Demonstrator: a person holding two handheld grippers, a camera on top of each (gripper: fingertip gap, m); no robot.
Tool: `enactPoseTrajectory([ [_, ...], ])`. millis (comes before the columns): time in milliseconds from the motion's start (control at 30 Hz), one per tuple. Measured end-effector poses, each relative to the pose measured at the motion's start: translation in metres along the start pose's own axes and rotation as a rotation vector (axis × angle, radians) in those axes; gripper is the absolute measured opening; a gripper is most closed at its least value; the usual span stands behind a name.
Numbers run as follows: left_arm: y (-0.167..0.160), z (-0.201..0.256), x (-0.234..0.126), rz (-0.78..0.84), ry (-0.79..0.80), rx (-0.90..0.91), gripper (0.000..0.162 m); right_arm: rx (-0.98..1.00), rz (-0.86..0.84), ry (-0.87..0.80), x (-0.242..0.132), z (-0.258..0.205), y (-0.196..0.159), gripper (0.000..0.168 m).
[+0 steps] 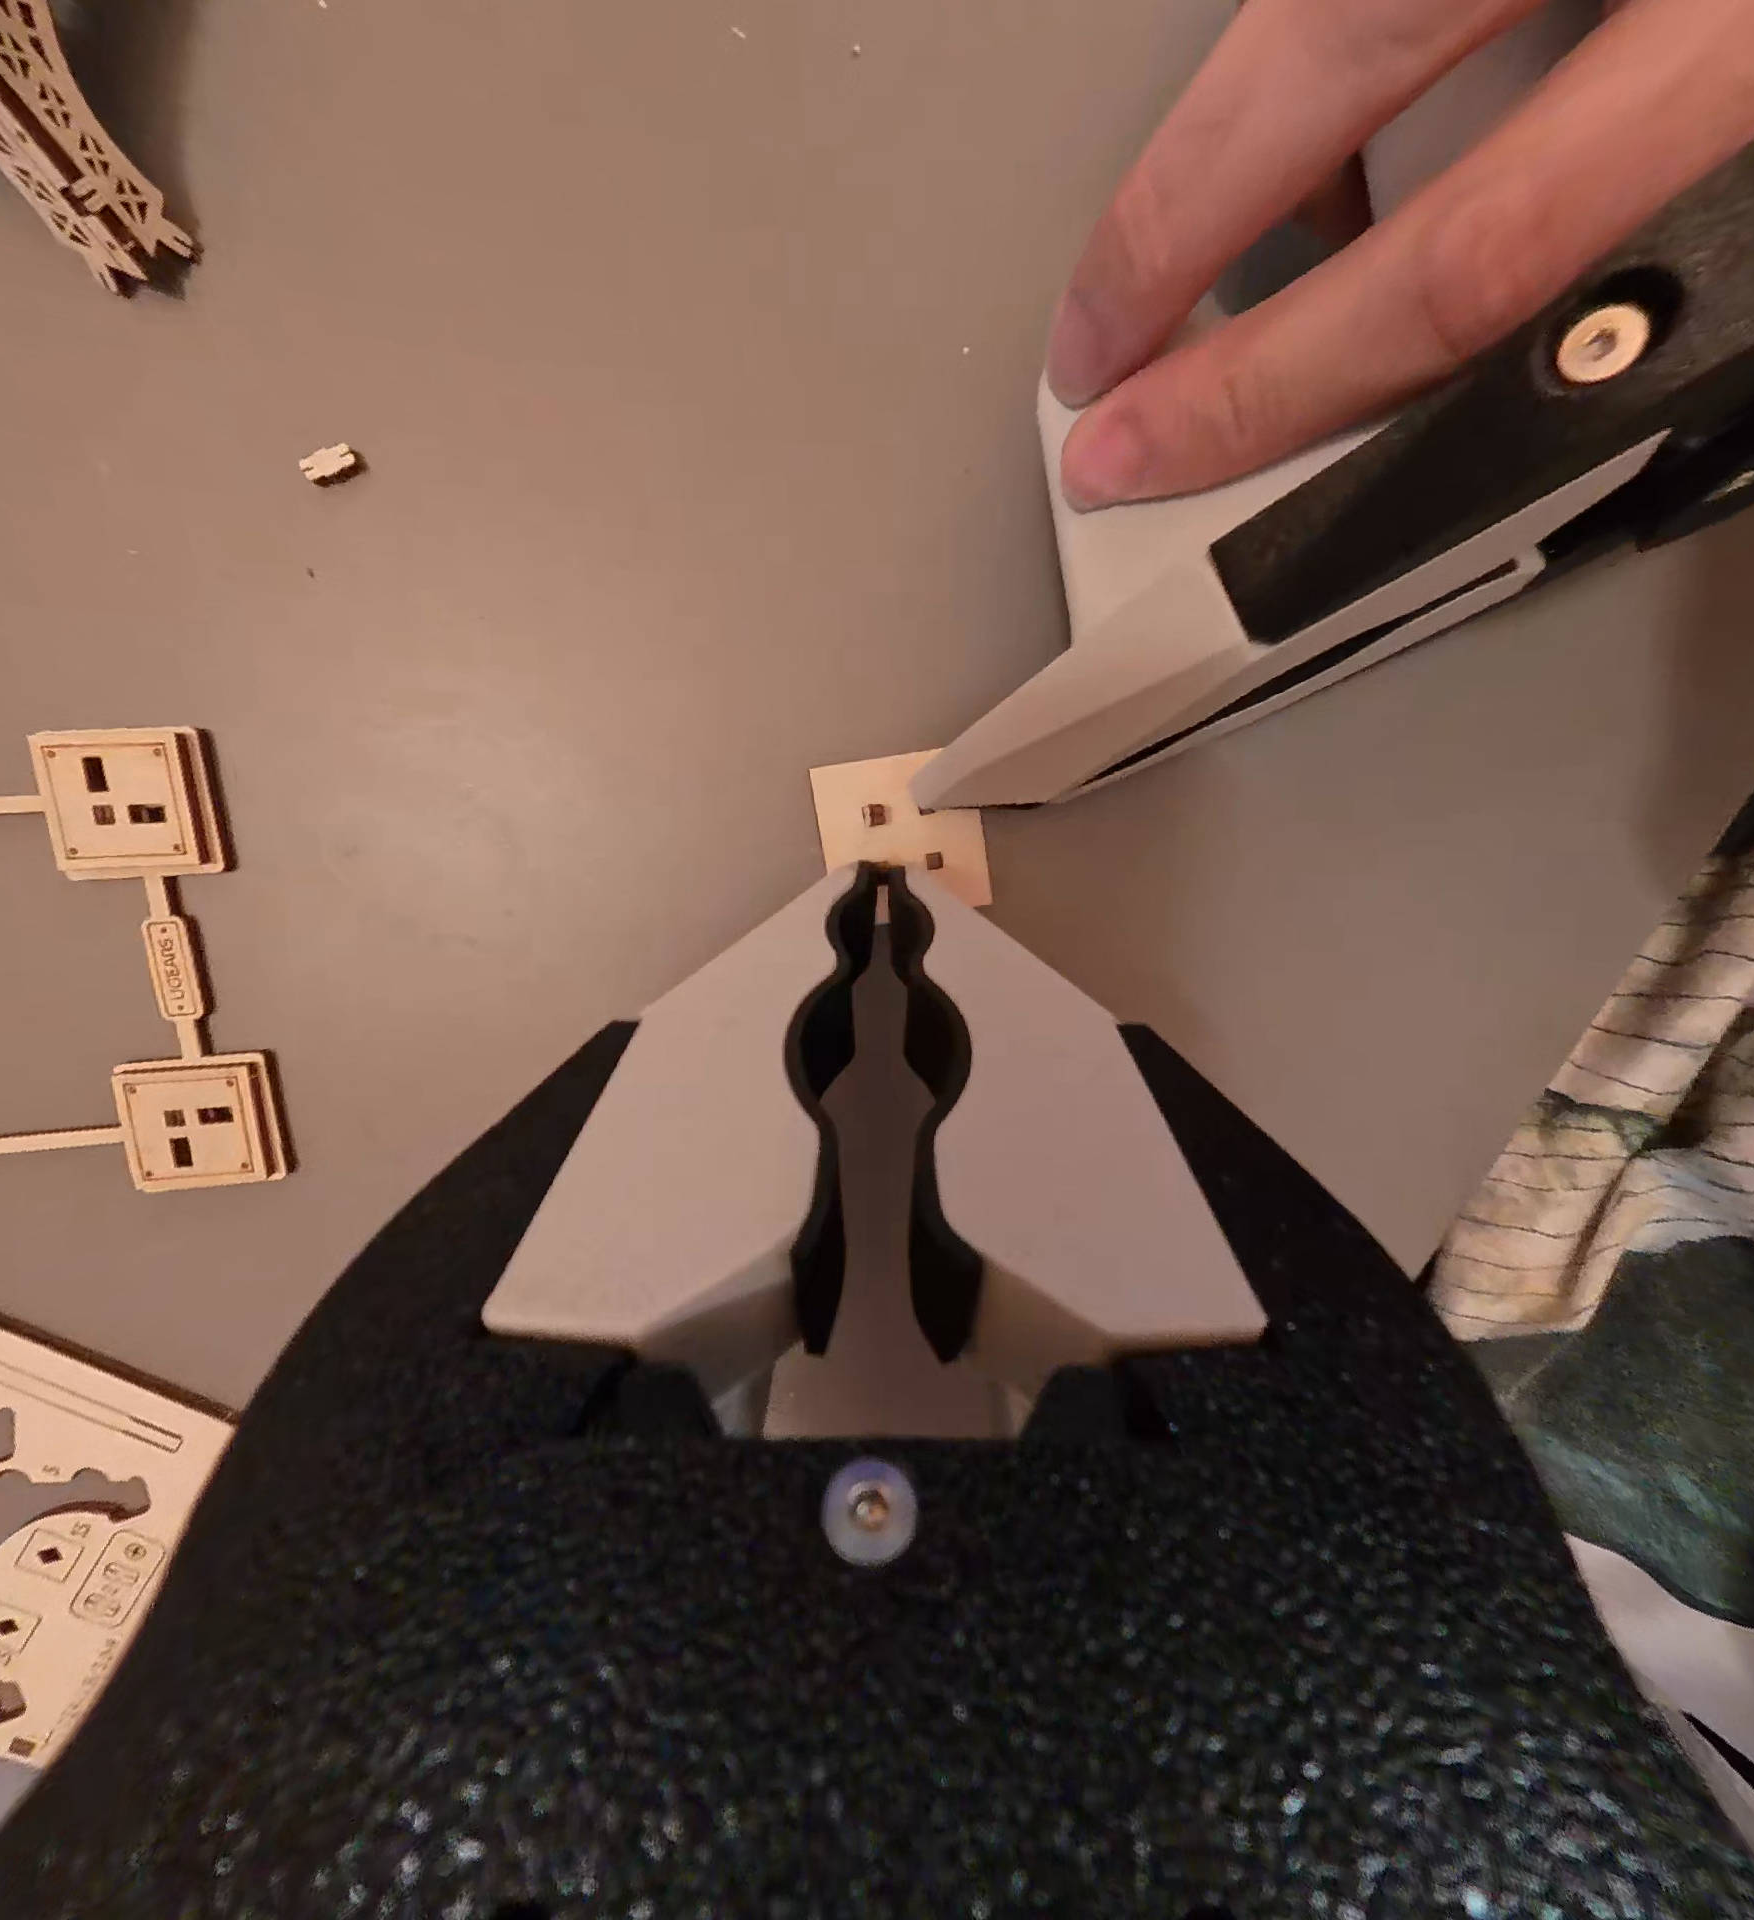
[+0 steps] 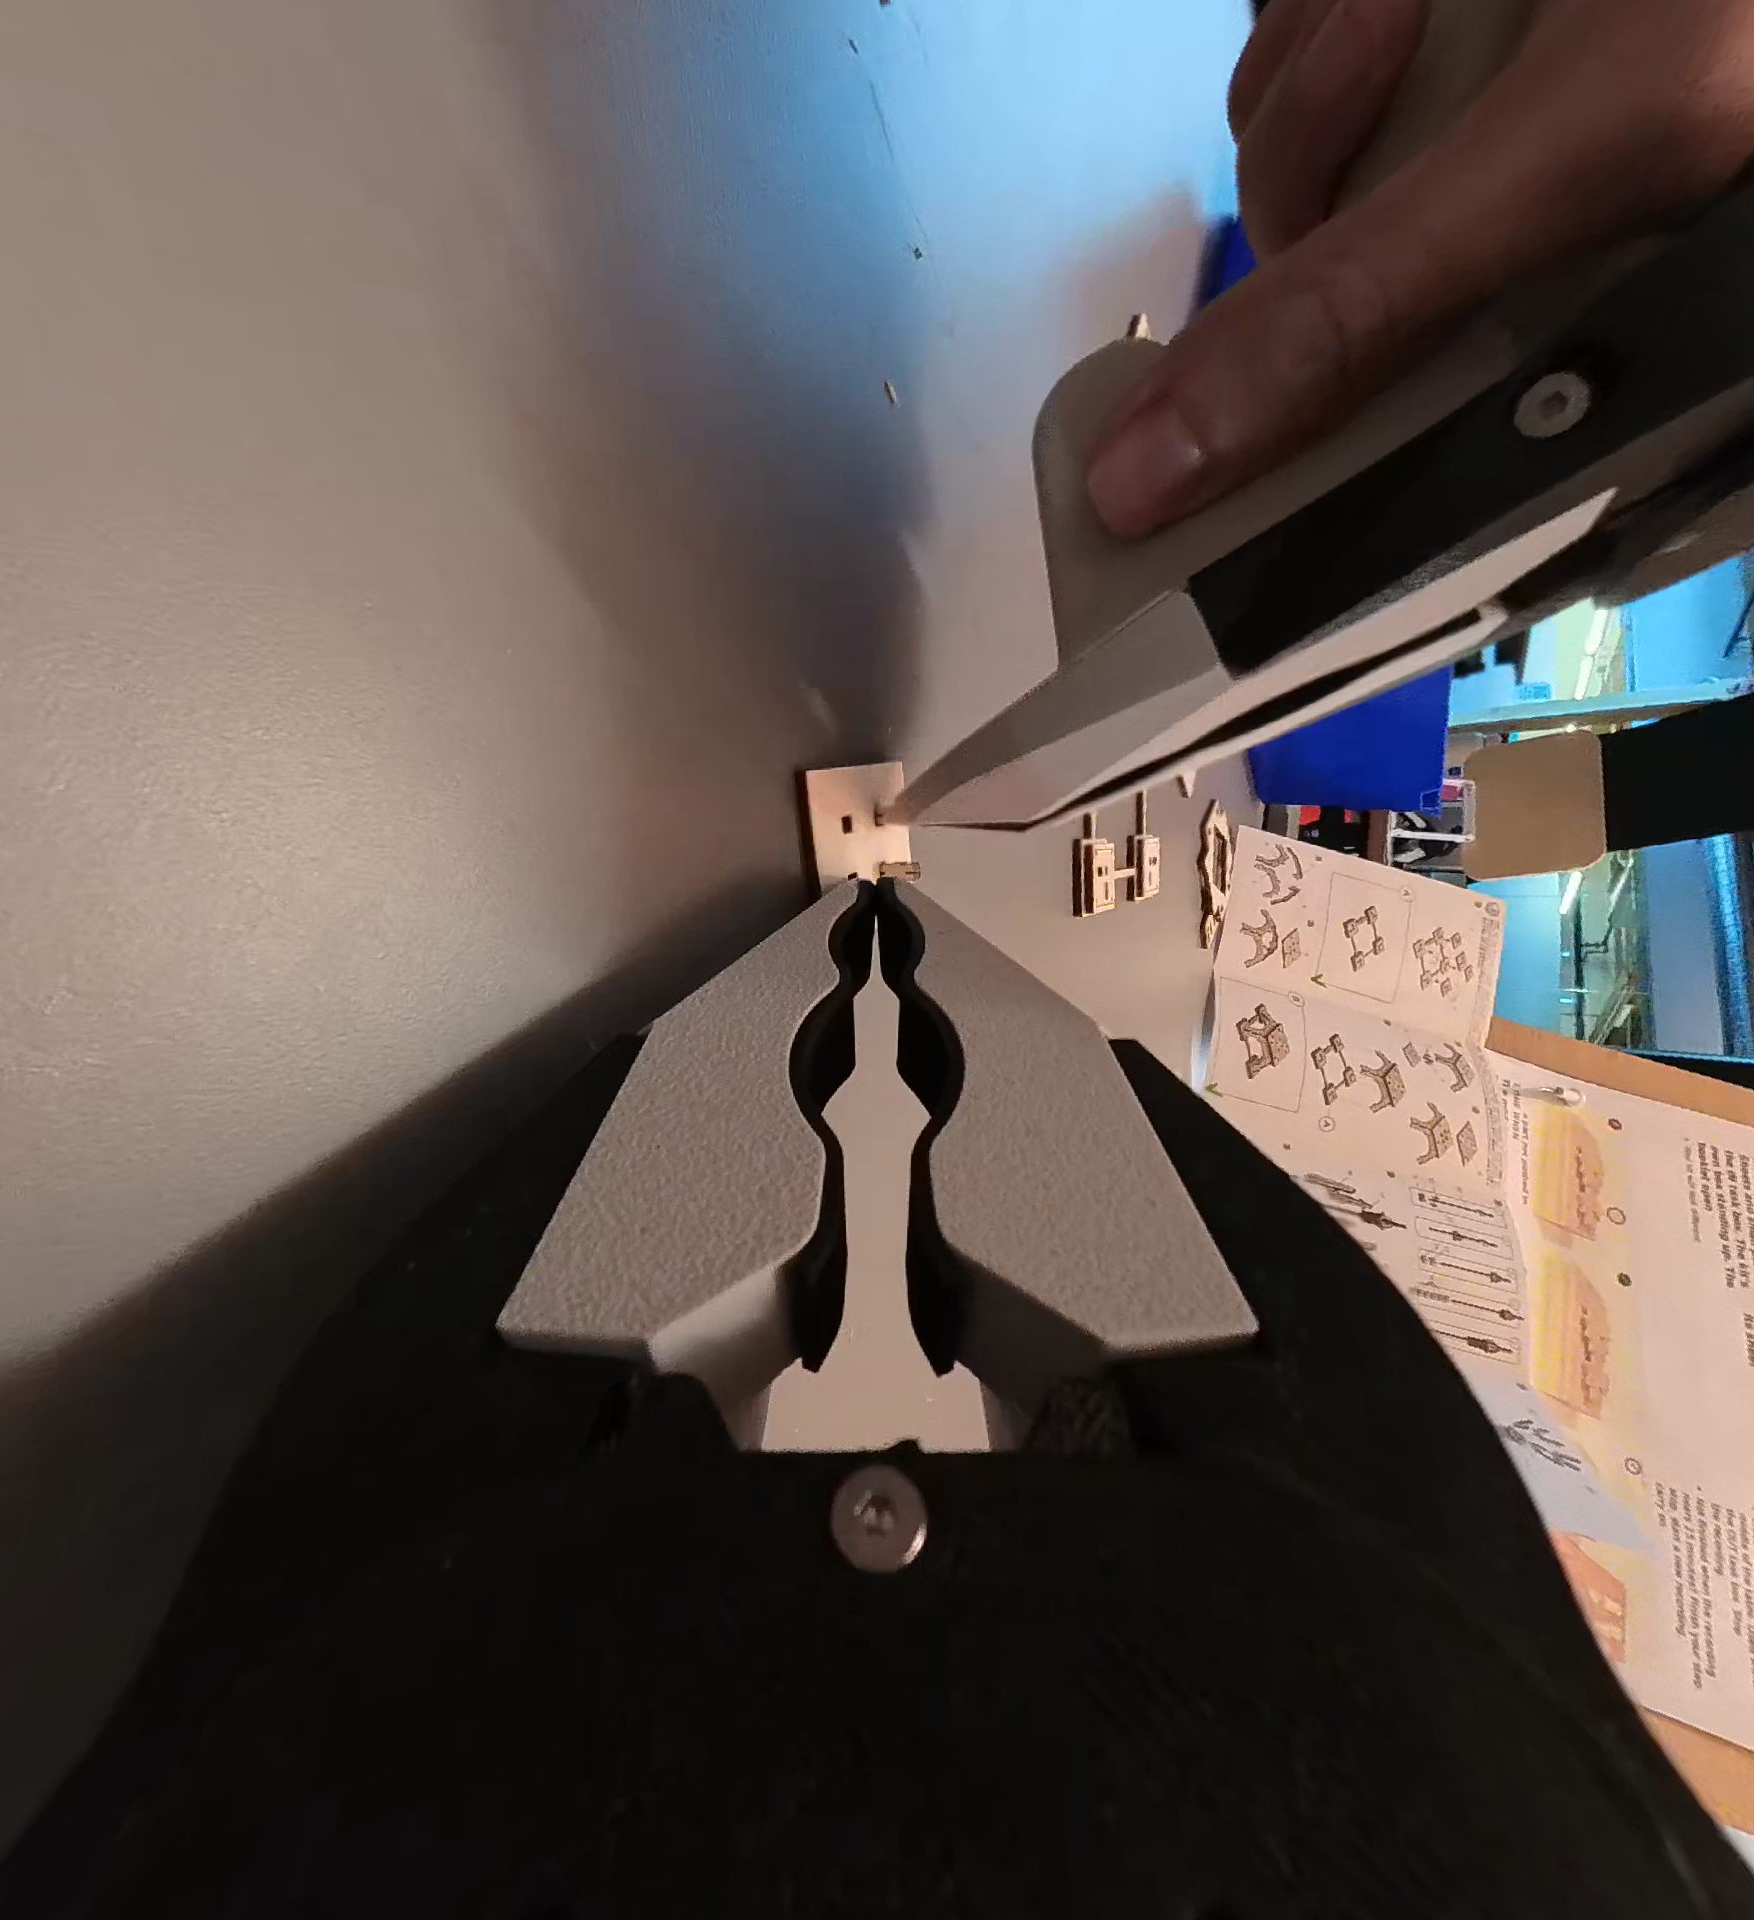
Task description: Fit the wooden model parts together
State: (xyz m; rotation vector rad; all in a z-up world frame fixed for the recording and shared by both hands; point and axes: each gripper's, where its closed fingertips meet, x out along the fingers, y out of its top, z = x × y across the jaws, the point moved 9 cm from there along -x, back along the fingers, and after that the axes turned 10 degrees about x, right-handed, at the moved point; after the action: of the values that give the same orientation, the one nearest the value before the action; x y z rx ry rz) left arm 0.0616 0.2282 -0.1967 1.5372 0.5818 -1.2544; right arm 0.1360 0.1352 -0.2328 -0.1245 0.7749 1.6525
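Observation:
A small square wooden plate (image 1: 878, 795) with tiny slots is held just above the grey table (image 1: 644, 416). My left gripper (image 1: 881, 875) is shut on a thin wooden peg (image 1: 889, 896) and presses it against the plate's near edge. My right gripper (image 1: 930, 805) comes in from the upper right, shut on the plate's far corner. In the right wrist view the plate (image 2: 842, 800) stands just past my shut right gripper (image 2: 873, 891). A short peg (image 2: 899, 871) sticks out of the plate. The left gripper (image 2: 899, 816) touches the plate's right edge.
A lattice tower section (image 1: 52, 156) lies at the top left, with a loose small piece (image 1: 331, 465) nearby. Two square wooden blocks on a frame (image 1: 156, 966) and a part sheet (image 1: 21, 1538) lie at the left. Instruction sheets (image 2: 1372, 1039) and a blue bin (image 2: 1351, 748) are at the right. Less than 4 cm separates the two grippers' tips.

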Motion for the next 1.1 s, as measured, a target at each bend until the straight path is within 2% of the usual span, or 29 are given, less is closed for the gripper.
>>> enactPoseTrajectory([
  [233,-0.003,0.002,0.001,0.03,0.018,-0.06,0.0,0.024,-0.001,0.012,0.001,0.002,0.0,0.0],
  [433,-0.002,0.008,0.001,0.014,0.097,-0.074,0.0,0.047,0.001,0.017,0.0,0.0,0.004,0.0],
  [667,0.005,0.016,0.003,-0.082,0.185,0.006,0.0,0.056,-0.005,0.01,-0.001,-0.007,0.013,0.0],
  [1100,0.017,0.016,0.005,-0.231,0.18,0.034,0.0,0.099,0.015,0.01,-0.001,-0.011,0.016,0.0],
])
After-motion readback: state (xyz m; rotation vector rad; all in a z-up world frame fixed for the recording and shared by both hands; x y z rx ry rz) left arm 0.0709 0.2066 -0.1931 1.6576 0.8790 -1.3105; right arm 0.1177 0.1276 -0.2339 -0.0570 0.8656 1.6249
